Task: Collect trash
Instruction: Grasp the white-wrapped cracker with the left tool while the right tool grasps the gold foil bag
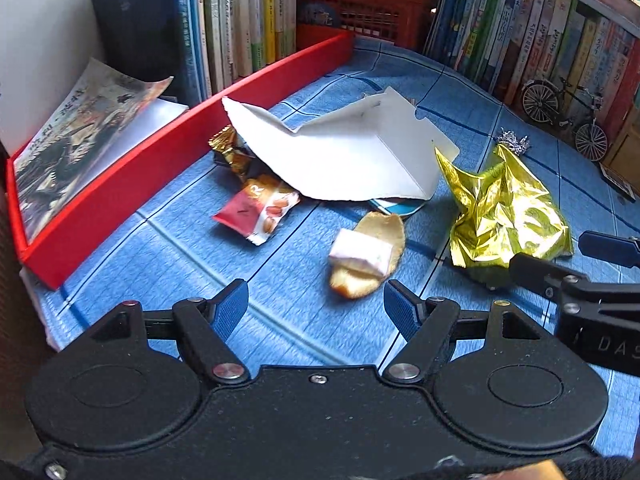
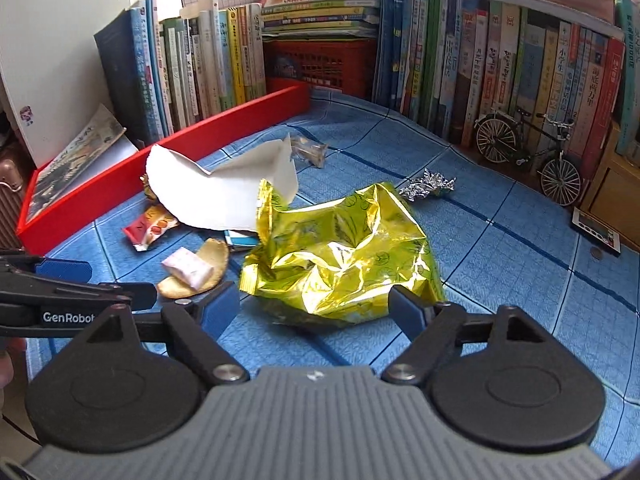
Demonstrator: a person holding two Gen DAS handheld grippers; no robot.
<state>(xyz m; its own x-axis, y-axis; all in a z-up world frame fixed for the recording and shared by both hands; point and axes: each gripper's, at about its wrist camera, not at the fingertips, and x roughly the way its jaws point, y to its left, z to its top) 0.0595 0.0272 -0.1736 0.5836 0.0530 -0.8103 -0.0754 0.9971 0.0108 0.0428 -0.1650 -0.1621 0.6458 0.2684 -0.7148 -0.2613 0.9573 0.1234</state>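
While both claws hang with jaws spread and nothing between them, the trash lies ahead on the blue bench [image 1: 168, 256]: one gold foil bag [image 2: 344, 256] just beyond the right claw [image 2: 314, 306], one peel [image 1: 374, 258] carrying one pink wrapper [image 1: 360, 251] just ahead of the left claw [image 1: 316, 306], one white torn card [image 1: 344, 152] farther off, one red snack packet [image 1: 260, 210] beside it, and one silver foil scrap [image 2: 428, 186] beyond the bag.

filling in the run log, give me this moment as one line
stage: approach | left gripper: open, empty, near peel with pink wrapper | right gripper: open, empty, at gold foil bag | collected: nothing yet
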